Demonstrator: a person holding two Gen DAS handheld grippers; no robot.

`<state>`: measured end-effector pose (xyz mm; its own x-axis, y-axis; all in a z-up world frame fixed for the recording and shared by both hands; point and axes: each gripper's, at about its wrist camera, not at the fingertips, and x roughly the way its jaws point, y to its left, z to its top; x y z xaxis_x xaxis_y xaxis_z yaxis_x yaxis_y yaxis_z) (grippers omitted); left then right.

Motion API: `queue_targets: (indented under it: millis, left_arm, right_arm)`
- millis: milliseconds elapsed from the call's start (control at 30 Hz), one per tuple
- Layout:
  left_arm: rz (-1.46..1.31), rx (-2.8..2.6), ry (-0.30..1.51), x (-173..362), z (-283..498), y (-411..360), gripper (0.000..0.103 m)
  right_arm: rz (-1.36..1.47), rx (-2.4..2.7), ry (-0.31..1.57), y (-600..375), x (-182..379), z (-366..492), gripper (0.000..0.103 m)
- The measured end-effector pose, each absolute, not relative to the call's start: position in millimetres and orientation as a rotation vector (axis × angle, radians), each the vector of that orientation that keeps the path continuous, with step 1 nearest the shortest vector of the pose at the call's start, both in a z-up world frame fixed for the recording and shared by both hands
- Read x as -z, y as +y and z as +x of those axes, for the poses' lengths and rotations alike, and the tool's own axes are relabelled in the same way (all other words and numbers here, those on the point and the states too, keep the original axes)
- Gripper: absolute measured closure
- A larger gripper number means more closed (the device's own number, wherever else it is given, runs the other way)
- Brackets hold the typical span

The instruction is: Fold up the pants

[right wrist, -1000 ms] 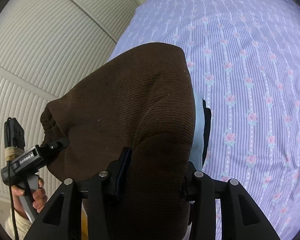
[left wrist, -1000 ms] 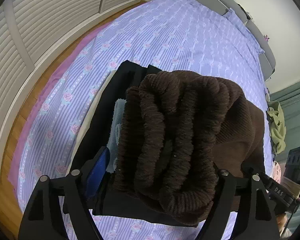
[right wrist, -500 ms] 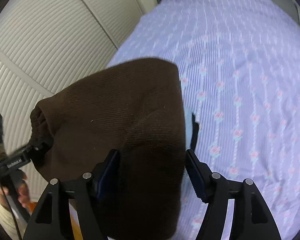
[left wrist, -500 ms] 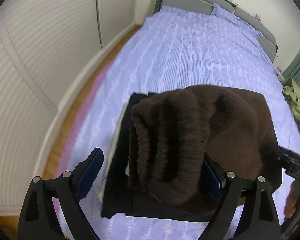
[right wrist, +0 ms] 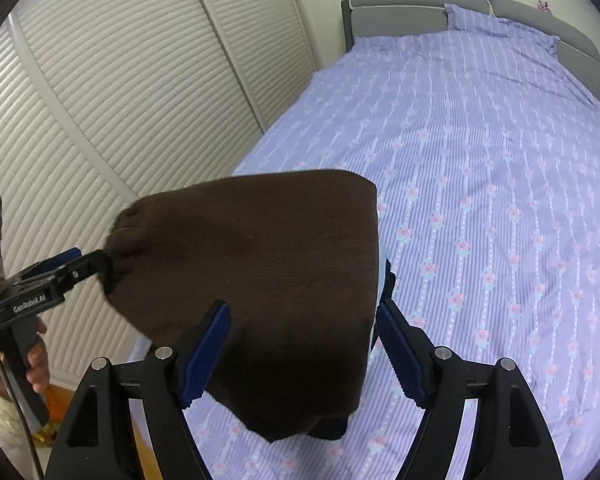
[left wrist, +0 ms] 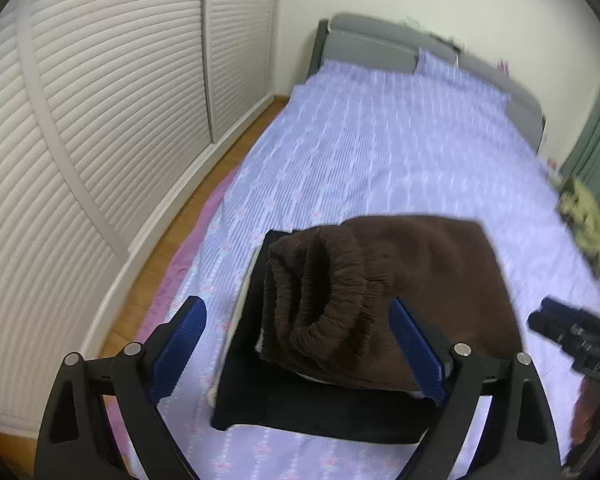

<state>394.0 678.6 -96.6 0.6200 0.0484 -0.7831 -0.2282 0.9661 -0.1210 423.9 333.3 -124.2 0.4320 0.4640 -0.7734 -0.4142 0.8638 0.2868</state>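
Your bed [left wrist: 380,152] is the ref: near its foot end the brown pants [left wrist: 400,280] sit folded on a stack of dark clothes [left wrist: 284,412], so the fold looks done; what's left, prob., is just backing off. Both tools angle down at the pile. Left gripper [left wrist: 300,344] is spread wide, pads clear of the waistband. Right gripper [right wrist: 304,350] jaws are opening, pants betw. them but not pinched.

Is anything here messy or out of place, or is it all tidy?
Mostly tidy. The folded brown pants sit neatly on a stack of dark clothes. The one untidy thing is a crumpled yellow-green garment at the bed's far right edge.
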Motion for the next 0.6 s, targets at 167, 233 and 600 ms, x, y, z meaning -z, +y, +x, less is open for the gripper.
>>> queue_targets:
  millis: [167, 233, 600]
  left_arm:
    - [-0.207, -0.186, 0.832, 73.3, 373.1, 664.6, 0.009]
    - [-0.152, -0.198, 0.789, 58.0, 358.7, 646.7, 0.009]
    - [-0.062, -0.203, 0.677, 0.6, 271.4, 537.2, 0.000]
  right_arm:
    - [0.043, -0.561, 0.913, 326.4, 94.5, 406.1, 0.028]
    - [0.034, -0.558, 0.875, 320.8, 82.3, 395.5, 0.024]
    - [0.059, -0.431, 0.728, 231.3, 18.2, 312.4, 0.009]
